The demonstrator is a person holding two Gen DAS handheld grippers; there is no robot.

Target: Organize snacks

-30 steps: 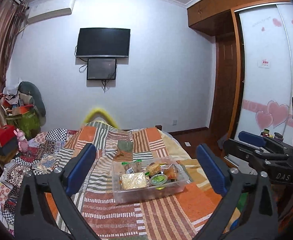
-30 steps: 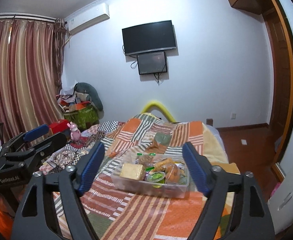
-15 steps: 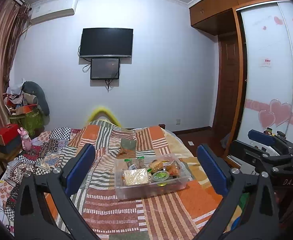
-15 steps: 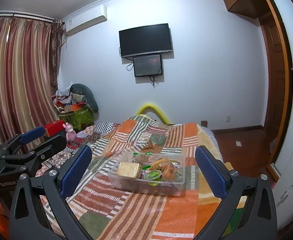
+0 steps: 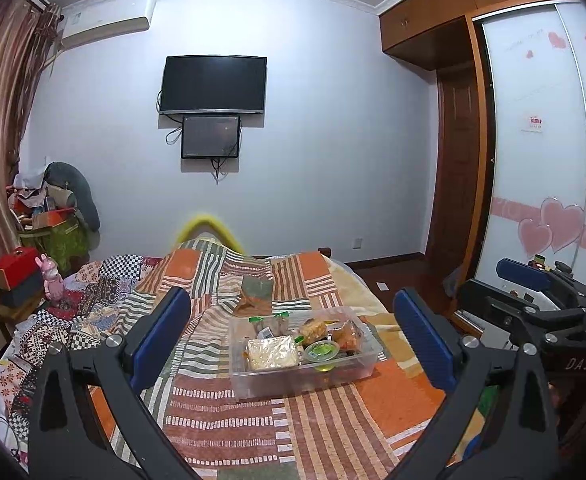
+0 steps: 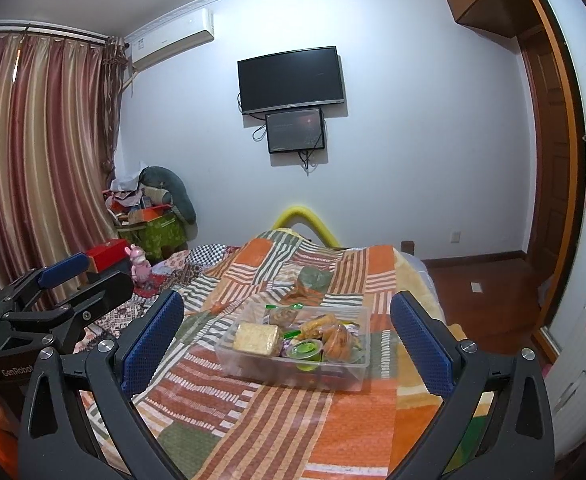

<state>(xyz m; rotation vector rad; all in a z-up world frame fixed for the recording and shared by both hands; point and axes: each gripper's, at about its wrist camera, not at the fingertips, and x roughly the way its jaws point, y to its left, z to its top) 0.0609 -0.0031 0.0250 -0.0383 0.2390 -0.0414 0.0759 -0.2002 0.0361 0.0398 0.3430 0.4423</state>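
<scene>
A clear plastic box (image 5: 253,382) (image 6: 229,358) sits on the striped patchwork bedspread (image 5: 229,428). It holds several snacks: a pale wrapped cake (image 5: 271,353) (image 6: 257,337), a green jelly cup (image 5: 321,350) (image 6: 305,349), orange wrapped pastries (image 5: 347,334) (image 6: 333,334) and small green-topped packets (image 5: 269,324). My left gripper (image 5: 291,342) is open and empty, held back from the box. My right gripper (image 6: 287,346) is open and empty, also back from the box. Each gripper shows at the edge of the other's view.
The bedspread (image 6: 221,420) runs to a yellow padded rail (image 5: 209,226) at the far end. A cluttered pile and a red box (image 5: 15,270) stand left. A wardrobe with sliding doors (image 5: 533,160) is on the right. A TV (image 5: 213,84) hangs on the wall.
The right gripper's jaws have opened wider. Both grippers have drawn back slightly and risen, so the box sits a little lower and farther in both views.
</scene>
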